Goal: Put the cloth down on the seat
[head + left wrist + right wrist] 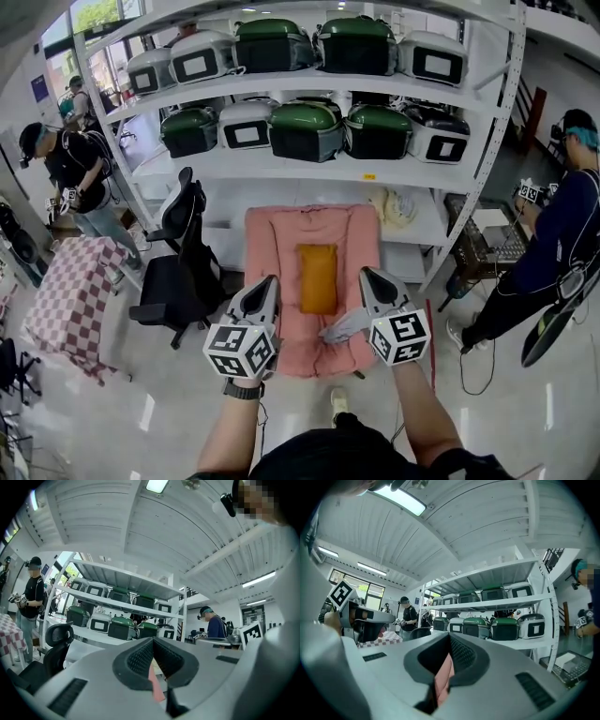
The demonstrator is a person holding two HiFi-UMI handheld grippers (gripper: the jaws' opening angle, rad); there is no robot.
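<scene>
A padded, quilted pink cloth (277, 253) lies spread flat in the middle of the scene, in front of the shelves, its far edge raised and its near edge hanging towards the person. It covers whatever it rests on, so the seat beneath cannot be made out. A mustard-yellow rectangular cushion (318, 277) lies lengthwise on the middle of the cloth.

The left gripper (270, 281), a grey two-jaw tool with a marker cube, reaches to the cloth's left edge. The matching right gripper (367, 274) reaches to the right edge, and the cushion lies between the two. In the left gripper view the jaws (152, 656) are pressed together on a thin fold of the pink cloth (156, 686), which shows in the gap below the pads. In the right gripper view the jaws (447, 660) likewise pinch a fold of the same pink cloth (442, 679).

Behind the cloth stands a white metal shelving rack (309, 169) loaded with green-lidded and white boxes (305, 131). A black office chair (178, 272) stands left of the cloth. Farther left is a table draped in a red-and-white checked cover (70, 295). A person in dark clothes (80, 178) stands at the far left and another in a dark blue top (553, 244) stands at the right, each holding similar tools.
</scene>
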